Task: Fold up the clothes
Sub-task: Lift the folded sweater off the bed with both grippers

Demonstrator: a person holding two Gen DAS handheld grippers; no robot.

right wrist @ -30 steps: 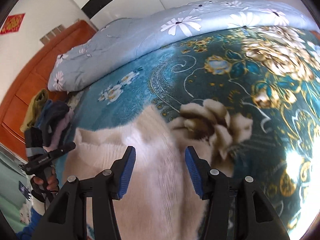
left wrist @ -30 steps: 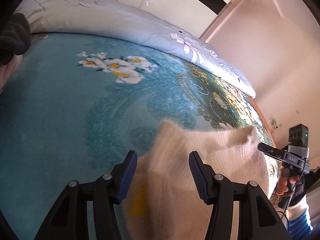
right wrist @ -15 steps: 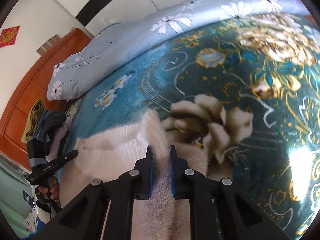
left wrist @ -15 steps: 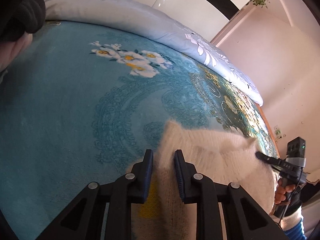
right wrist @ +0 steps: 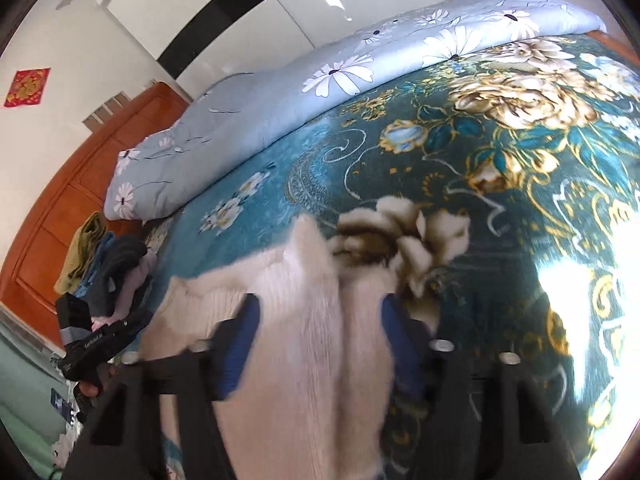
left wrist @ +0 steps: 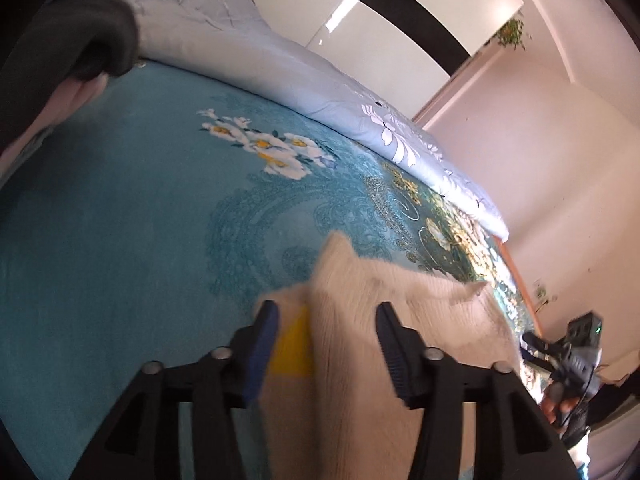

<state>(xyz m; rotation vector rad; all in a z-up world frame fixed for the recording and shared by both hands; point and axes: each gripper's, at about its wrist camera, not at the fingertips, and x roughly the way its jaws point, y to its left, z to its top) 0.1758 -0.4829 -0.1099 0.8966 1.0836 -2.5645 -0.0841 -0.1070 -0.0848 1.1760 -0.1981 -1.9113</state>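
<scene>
While both hand-held grippers (left wrist: 326,336) (right wrist: 316,340) gape over the cream sweater (left wrist: 360,360), only the right view shows the clothes pile (right wrist: 108,268)

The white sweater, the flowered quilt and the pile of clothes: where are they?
white sweater (right wrist: 304,320): right wrist view, ribbed middle.
flowered quilt (right wrist: 280,104): right wrist view, upper surface.
pile of clothes (right wrist: 108,264): right wrist view, dark garment.

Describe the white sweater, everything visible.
The sweater is cream-white, fuzzy ribbed knit, with a yellow patch near its left side. It lies on the teal floral blanket, partly folded, a raised ridge of fabric running away from each camera. Both the left hand-held gripper and right hand-held gripper sit open astride a ridge; contact is unclear. Edges are motion-blurred.
</scene>
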